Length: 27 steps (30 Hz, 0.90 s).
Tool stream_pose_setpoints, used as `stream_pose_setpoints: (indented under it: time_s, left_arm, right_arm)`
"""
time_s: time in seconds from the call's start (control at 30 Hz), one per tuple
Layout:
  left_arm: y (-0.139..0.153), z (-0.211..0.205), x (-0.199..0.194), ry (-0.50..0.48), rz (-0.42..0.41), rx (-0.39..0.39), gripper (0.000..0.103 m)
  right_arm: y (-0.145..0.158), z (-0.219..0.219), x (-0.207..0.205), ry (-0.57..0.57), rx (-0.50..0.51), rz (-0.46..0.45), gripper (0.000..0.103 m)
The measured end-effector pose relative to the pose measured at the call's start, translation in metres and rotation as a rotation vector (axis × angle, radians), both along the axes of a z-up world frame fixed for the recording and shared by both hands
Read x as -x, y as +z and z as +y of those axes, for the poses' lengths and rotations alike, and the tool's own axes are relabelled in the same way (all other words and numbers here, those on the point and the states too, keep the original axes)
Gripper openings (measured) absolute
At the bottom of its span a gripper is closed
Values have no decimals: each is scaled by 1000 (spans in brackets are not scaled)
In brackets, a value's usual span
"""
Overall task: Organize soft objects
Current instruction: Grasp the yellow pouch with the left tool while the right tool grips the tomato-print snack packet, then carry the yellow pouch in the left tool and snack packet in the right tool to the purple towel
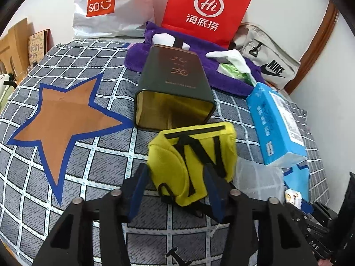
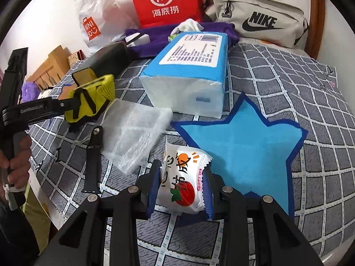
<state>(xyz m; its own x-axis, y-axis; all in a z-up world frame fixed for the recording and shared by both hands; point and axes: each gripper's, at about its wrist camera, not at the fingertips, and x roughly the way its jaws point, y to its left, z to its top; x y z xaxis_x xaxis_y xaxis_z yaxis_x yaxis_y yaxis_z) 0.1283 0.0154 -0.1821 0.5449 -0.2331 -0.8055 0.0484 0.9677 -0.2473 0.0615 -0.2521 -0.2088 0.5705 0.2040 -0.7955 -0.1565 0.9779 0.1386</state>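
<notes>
My left gripper (image 1: 175, 175) is shut on a yellow padded pouch with black straps (image 1: 190, 157), held just in front of the open mouth of a dark green tin (image 1: 173, 88) lying on its side. The pouch also shows in the right wrist view (image 2: 91, 102). My right gripper (image 2: 182, 175) is shut on a white snack packet with a tomato picture (image 2: 184, 181), at the left edge of the blue star mat (image 2: 244, 146). An orange star mat (image 1: 64, 119) lies left of the tin.
A blue tissue pack (image 2: 188, 71), a white mesh bag (image 2: 135, 133) and a black watch strap (image 2: 93, 161) lie on the checked bedcover. A purple towel (image 1: 221, 73), red bag (image 1: 204, 11), white Miniso bag (image 1: 106, 6) and beige Nike pouch (image 2: 257, 15) are at the back.
</notes>
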Motion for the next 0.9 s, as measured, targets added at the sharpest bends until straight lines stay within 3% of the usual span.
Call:
stream_pose_setpoints:
  time_s: [0.07, 0.27, 0.6, 0.9]
  left_arm:
    - [-4, 0, -4, 9, 24, -17, 36]
    - [-5, 1, -4, 8, 17, -24, 29]
    - [12, 9, 9, 12, -6, -55, 28]
    - [28, 19, 21, 37, -30, -54, 27]
  right_arm:
    - [0, 0, -1, 2, -4, -3, 35]
    - [1, 0, -3, 4, -7, -2, 35]
    - [6, 1, 0, 4, 5, -10, 35]
    - [29, 7, 7, 23, 8, -54, 35]
